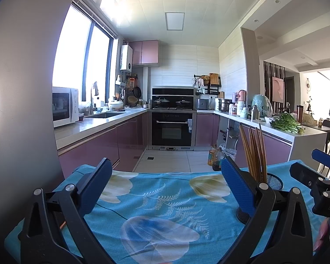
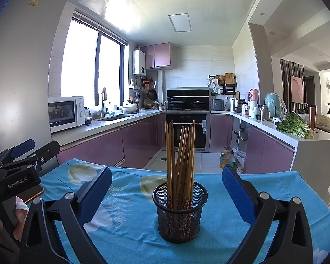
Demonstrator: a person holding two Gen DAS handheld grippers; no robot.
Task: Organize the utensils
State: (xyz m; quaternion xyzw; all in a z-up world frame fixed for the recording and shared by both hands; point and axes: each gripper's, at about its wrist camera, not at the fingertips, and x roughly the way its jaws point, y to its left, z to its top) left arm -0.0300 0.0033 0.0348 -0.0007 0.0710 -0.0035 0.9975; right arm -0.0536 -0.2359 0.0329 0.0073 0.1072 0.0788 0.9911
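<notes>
Black wire mesh forms the holder (image 2: pixel 180 211) that stands upright on the blue flowered cloth (image 2: pixel 264 182), with a bundle of wooden chopsticks (image 2: pixel 180 158) standing in it, their long axes near vertical and fanning a little at the tips. From the right wrist view the holder sits straight ahead, centred between the blue fingers of the right gripper (image 2: pixel 167 194), whose jaws are spread wide and hold nothing. The left gripper (image 1: pixel 167 189) is likewise wide open and empty, facing bare cloth; in its view the holder (image 1: pixel 274 181) lies off to the right, partly hidden behind its right-hand finger. So the right hand is the better placed, and likely the nearer. No loose utensils show on the cloth, so the sorting looks close to finished, or not yet begun.
</notes>
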